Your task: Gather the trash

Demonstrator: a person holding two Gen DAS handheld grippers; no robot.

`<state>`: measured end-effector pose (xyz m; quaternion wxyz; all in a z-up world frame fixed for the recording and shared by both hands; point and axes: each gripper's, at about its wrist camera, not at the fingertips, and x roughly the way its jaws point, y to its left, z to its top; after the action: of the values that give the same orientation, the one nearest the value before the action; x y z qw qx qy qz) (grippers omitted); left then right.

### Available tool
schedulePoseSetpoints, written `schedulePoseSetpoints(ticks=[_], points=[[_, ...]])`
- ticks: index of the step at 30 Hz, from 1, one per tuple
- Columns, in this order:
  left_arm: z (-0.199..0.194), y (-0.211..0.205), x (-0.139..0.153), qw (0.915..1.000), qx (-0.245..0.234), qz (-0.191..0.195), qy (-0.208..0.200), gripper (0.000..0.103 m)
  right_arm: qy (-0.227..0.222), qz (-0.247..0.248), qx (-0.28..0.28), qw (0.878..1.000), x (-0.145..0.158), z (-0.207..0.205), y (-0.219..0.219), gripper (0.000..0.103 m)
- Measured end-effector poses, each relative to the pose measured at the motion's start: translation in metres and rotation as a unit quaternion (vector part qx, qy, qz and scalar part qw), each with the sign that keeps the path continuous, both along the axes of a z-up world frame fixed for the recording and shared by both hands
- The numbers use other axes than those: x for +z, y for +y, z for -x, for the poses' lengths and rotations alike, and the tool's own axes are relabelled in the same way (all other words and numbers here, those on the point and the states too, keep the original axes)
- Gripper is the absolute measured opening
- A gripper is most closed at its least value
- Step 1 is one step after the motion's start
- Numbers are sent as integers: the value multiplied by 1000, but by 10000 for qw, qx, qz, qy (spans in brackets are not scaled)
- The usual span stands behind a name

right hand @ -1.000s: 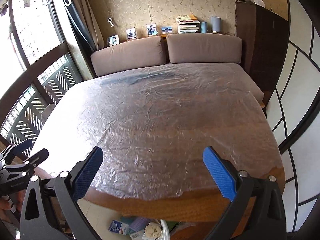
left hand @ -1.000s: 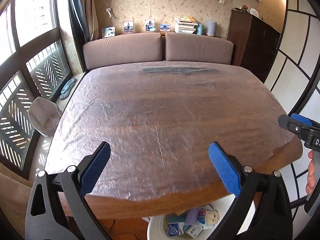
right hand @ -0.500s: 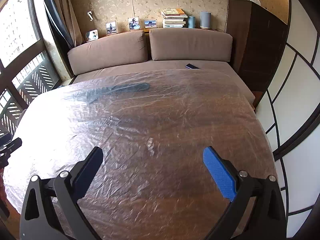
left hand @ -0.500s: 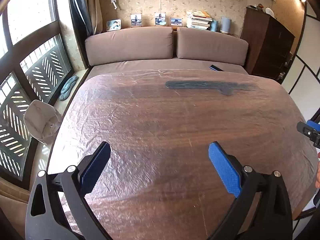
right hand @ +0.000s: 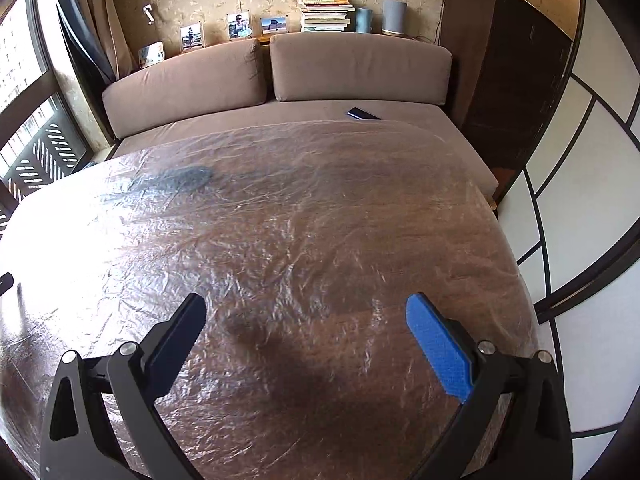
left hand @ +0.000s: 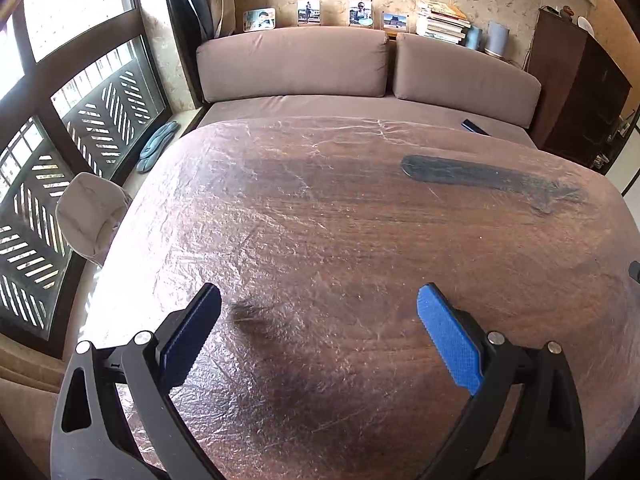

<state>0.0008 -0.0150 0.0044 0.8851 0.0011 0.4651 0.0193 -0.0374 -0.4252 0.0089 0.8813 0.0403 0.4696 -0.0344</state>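
The left gripper (left hand: 318,326) hangs with its blue-padded fingers spread wide and empty above the near edge of the dark wooden table under crinkled clear plastic film (left hand: 360,240). The right gripper (right hand: 304,330) hangs likewise, jaws apart, holding nothing. No trash shows on the table. A long dark smear (left hand: 488,178), possibly under the film, lies toward the far edge beside the brown fabric sofa (left hand: 292,64).

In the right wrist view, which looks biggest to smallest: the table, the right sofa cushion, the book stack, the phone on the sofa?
1. Table
2. Cushion
3. Book stack
4. Phone
The table is nearest, which inflates it.
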Motion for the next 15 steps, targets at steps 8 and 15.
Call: schedulePoseSetpoints(ticks=[8, 15], points=[[-6, 2, -4, 9999, 53, 88, -16, 102, -24, 161, 96, 9998, -6, -5, 0, 99], [-7, 1, -4, 10000, 18, 93, -10, 102, -41, 189, 66, 9998, -6, -4, 3, 99]])
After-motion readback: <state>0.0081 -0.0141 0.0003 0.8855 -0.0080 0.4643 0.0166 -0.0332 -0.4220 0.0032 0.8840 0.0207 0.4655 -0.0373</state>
